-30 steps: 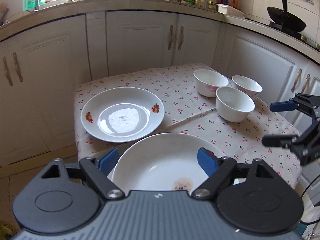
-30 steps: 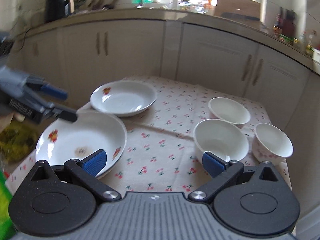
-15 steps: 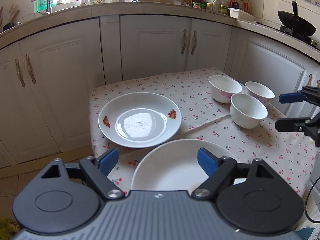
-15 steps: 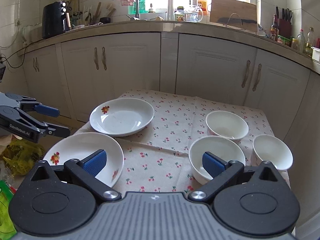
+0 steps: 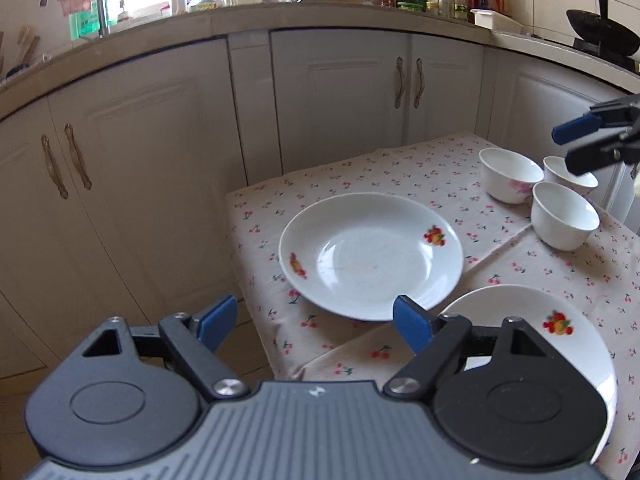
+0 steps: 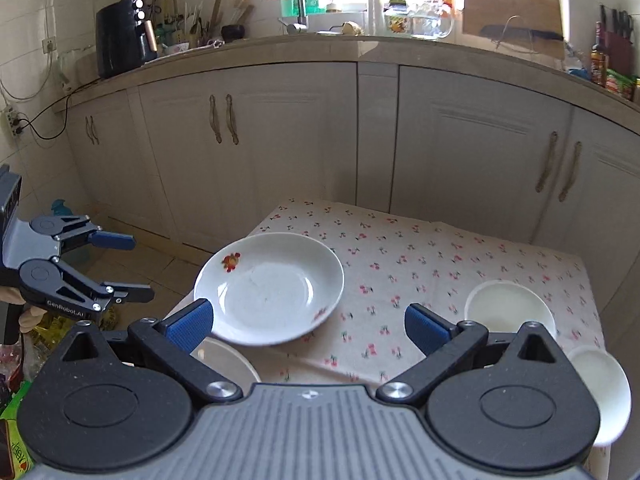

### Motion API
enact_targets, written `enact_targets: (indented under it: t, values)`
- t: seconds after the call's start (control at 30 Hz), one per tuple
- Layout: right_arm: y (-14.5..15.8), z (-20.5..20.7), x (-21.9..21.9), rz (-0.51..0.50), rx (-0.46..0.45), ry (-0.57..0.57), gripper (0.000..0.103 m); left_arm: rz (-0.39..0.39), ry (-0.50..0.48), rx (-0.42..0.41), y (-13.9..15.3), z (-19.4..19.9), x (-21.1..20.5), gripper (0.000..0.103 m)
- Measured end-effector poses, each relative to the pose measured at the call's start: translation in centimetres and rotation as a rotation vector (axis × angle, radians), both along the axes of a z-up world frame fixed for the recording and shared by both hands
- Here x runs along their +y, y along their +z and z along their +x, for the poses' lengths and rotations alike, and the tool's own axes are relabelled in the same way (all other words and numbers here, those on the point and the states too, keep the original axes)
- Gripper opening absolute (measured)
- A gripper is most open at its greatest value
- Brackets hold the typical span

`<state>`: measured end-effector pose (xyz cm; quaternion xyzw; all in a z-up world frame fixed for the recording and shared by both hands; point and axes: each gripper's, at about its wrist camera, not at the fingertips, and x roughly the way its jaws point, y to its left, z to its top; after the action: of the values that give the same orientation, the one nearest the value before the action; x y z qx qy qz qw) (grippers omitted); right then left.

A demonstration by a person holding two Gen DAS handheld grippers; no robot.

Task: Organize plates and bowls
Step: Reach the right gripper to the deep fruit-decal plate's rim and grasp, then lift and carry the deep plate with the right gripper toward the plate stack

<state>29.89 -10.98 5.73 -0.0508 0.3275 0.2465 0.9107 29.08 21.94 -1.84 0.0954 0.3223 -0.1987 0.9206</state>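
Plates and bowls sat on a low surface (image 5: 400, 168) covered by a cherry-print cloth, in front of white kitchen cabinets (image 5: 340, 92). At the left, seen from the right wrist camera, the left tongs (image 6: 132, 268) hung in the air off the surface's left edge, holding nothing; their blue-padded jaws stood apart and were closing. The far plate (image 5: 370, 254), white with fruit motifs on its rim, lay near the left side of the cloth. Just beside it, closer to the left wrist camera, the near plate (image 5: 552, 332) lay partly hidden behind the tongs' body; whether the two rims touched could not be told. Farther right stood three white bowls (image 5: 564, 220) in a tight cluster, the rear-left one carrying a pink flower print. Above them, at the right edge of the left wrist view, the right tongs (image 5: 570, 148) hovered with jaws spread wide and nothing between them.
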Motion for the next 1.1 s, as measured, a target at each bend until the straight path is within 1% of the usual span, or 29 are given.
enact_targets:
  t: [0.1,0.13,0.17,0.2,0.3,0.4,0.47,0.5,0.6,0.67,0.77,0.87,1.0,1.1]
  values:
    - [-0.1,2.6,0.4,0.025,0.052,-0.006,0.103,-0.009,-0.032,0.031,-1.5,1.1,0.9,0.083]
    - [-0.3,3.6,0.6,0.037,0.078,-0.009,0.103,-0.010,-0.048,0.040,-1.9,1.3,1.0,0.082]
    - [-0.5,4.4,0.8,0.051,0.100,-0.015,0.103,-0.015,-0.067,0.048,-2.4,1.6,1.1,0.077]
    - [-0.9,5.3,1.0,0.059,0.123,-0.014,0.103,-0.021,-0.084,0.058,-2.8,1.8,1.1,0.076]
    - [-2.1,7.5,1.7,0.069,0.180,-0.023,0.102,-0.027,-0.141,0.068,-3.8,2.5,0.8,0.076]
    - [-3.5,9.6,2.6,0.067,0.234,-0.020,0.099,-0.007,-0.193,0.063,-4.5,3.2,0.4,0.075]
    - [-4.5,10.8,3.0,0.062,0.270,-0.013,0.092,-0.005,-0.223,0.069,-4.9,3.8,0.2,0.075]
    - [-5.0,11.4,3.2,0.059,0.284,-0.014,0.091,-0.005,-0.240,0.074,-5.1,4.1,0.2,0.075]
    - [-6.3,13.2,3.7,0.053,0.328,-0.016,0.089,-0.023,-0.275,0.093,-5.6,5.3,0.2,0.070]
    - [-7.0,14.3,3.8,0.058,0.361,-0.015,0.087,-0.038,-0.303,0.107,-5.8,6.0,0.2,0.070]
    - [-8.1,15.8,3.9,0.069,0.400,-0.012,0.085,-0.029,-0.341,0.117,-6.3,6.8,0.0,0.070]
    - [-9.0,16.9,4.1,0.070,0.430,-0.005,0.085,-0.044,-0.377,0.139,-6.7,7.4,-0.2,0.070]
    - [-10.0,18.0,4.1,0.082,0.471,0.017,0.084,-0.029,-0.410,0.121,-7.0,7.4,-0.7,0.074]
    - [-10.6,18.5,4.2,0.096,0.490,0.038,0.077,-0.016,-0.429,0.118,-7.0,7.7,-1.0,0.076]
